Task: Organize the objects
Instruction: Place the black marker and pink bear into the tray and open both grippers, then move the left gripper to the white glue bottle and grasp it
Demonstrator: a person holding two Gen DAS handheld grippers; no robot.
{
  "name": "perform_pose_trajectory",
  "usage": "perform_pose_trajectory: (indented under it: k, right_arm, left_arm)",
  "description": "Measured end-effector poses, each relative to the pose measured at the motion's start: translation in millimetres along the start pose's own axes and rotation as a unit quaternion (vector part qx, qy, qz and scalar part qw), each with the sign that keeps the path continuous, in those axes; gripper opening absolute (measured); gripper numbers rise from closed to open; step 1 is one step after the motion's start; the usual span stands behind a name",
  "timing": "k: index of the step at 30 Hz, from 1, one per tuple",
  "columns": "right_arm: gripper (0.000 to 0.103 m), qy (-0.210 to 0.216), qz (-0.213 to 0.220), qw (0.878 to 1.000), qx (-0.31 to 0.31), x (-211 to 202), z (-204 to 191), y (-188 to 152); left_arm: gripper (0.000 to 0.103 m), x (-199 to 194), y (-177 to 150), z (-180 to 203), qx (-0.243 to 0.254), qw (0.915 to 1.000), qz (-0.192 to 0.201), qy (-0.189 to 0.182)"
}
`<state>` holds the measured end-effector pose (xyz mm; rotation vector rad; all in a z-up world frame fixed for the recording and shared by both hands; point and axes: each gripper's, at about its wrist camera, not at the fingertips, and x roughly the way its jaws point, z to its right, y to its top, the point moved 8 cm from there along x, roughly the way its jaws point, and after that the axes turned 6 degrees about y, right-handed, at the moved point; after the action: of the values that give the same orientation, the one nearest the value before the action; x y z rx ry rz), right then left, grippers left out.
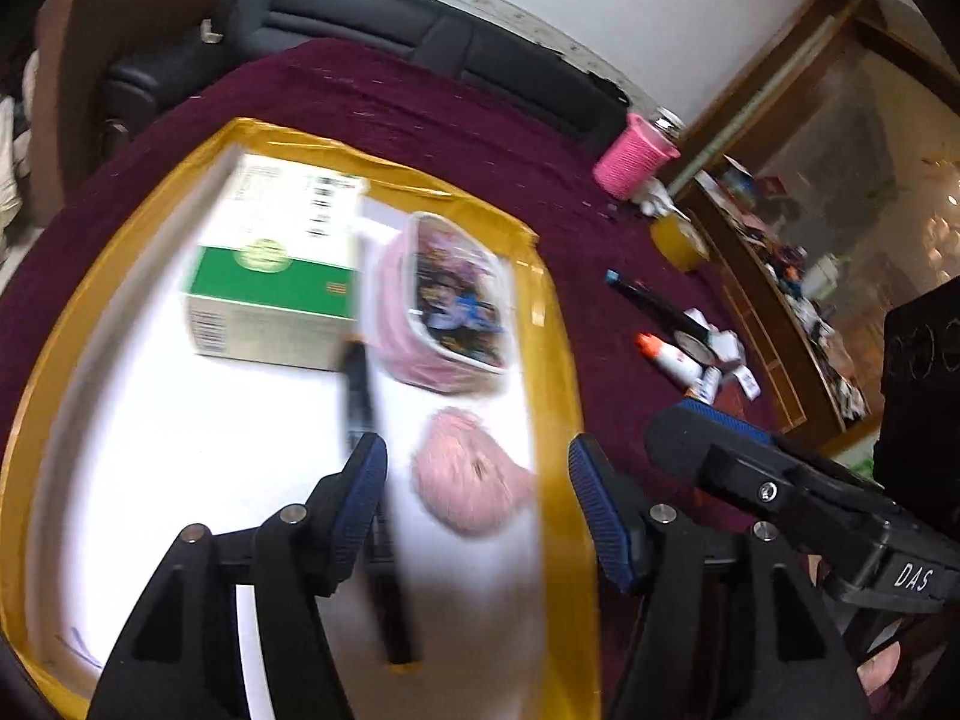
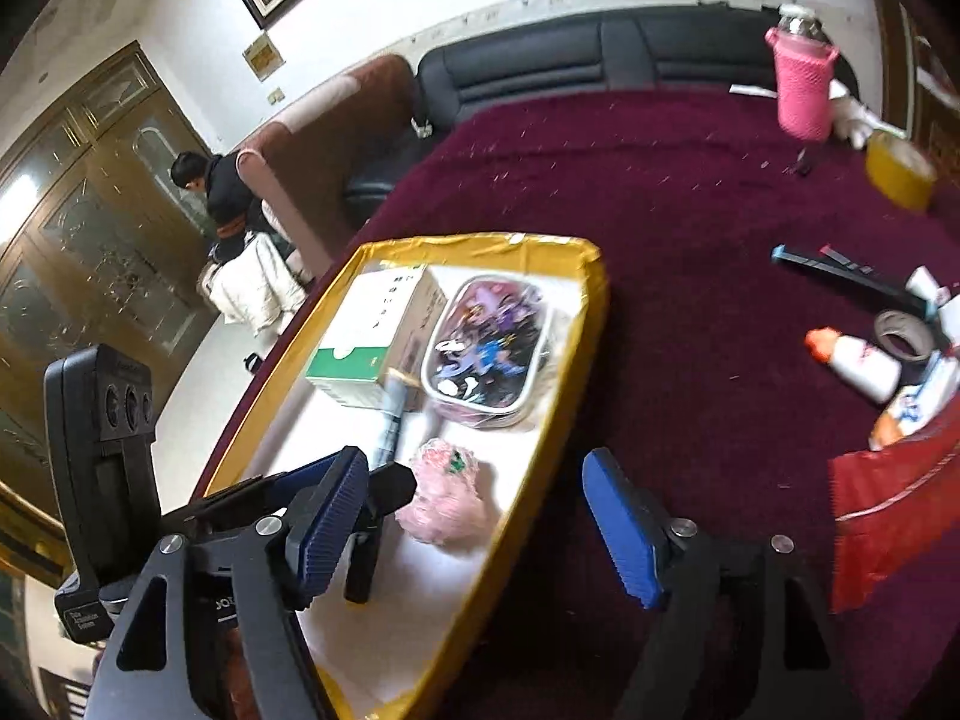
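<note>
A yellow-rimmed white tray (image 1: 549, 324) (image 2: 585, 312) lies on the maroon table. In it sit a green-and-white box (image 1: 273, 276) (image 2: 372, 339), a clear pouch of small items (image 1: 450, 300) (image 2: 489, 348), a pink fluffy ball (image 1: 468, 474) (image 2: 447, 492) and a black pen (image 1: 360, 396). My left gripper (image 1: 477, 492) is open over the tray, above the pink ball, holding nothing. My right gripper (image 2: 474, 516) is open and empty over the tray's right rim. The left gripper's body shows in the right wrist view (image 2: 372, 498).
To the right on the table lie a glue bottle (image 1: 672, 360) (image 2: 852, 360), a dark pen (image 1: 654, 300) (image 2: 840, 267), a tape roll (image 2: 900, 330), a yellow tape roll (image 1: 681, 240) (image 2: 900, 171) and a pink-sleeved bottle (image 1: 636, 159) (image 2: 801, 84). A red bag (image 2: 894, 510) lies at the right. A black sofa (image 2: 600, 60) is behind.
</note>
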<state>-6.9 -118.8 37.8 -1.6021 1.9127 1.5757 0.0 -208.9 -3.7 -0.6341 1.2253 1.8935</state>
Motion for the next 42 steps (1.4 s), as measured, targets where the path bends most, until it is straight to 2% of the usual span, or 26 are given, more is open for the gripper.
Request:
perform_pose_trajectory:
  k: [2, 5, 6, 9, 11, 18, 26, 33, 36, 38, 42]
  right_arm:
    - [0.081, -0.001, 0.007, 1.0, -0.001, -10, 3, -2]
    - [0.082, -0.012, 0.022, 1.0, 0.004, -27, 18, -5]
    - [0.084, -0.021, 0.035, 0.999, 0.013, -38, 29, -5]
    - [0.089, -0.042, 0.063, 0.996, 0.051, -61, 67, -5]
    - [0.09, -0.054, 0.076, 0.993, 0.077, -72, 91, -9]
    - [0.09, -0.087, 0.106, 0.977, 0.164, -108, 173, -33]
    - [0.09, -0.157, 0.148, 0.958, 0.187, -165, 252, -42]
    - [0.09, -0.232, 0.187, 0.934, 0.198, -196, 333, -24]
    - [0.09, -0.234, 0.202, 0.927, 0.214, -203, 355, -26]
    - [0.09, -0.223, 0.213, 0.925, 0.222, -202, 361, -30]
    - [0.091, -0.207, 0.206, 0.924, 0.247, -199, 374, -39]
  left_arm:
    - [0.064, -3, 0, 7, 0.008, 0.9999, 0.006, 0.007]
    - [0.076, -18, 2, 10, 0.023, 0.9984, 0.031, 0.04]
    - [0.083, -26, 3, 12, 0.03, 0.9971, 0.045, 0.052]
    - [0.091, -43, 3, 24, 0.05, 0.9939, 0.073, 0.066]
    - [0.091, -45, 1, 33, 0.056, 0.994, 0.073, 0.06]
    - [0.091, -20, -12, 76, 0.075, 0.9959, 0.03, 0.042]
    - [0.091, 12, -26, 124, 0.099, 0.994, 0.002, 0.047]
    - [0.091, 35, -22, 162, 0.149, 0.9863, 0.001, 0.071]
    - [0.091, 47, -10, 174, 0.182, 0.9789, 0.006, 0.093]
    - [0.091, 57, -1, 180, 0.192, 0.977, 0.005, 0.093]
    - [0.091, 91, 19, 193, 0.21, 0.9732, 0.001, 0.093]
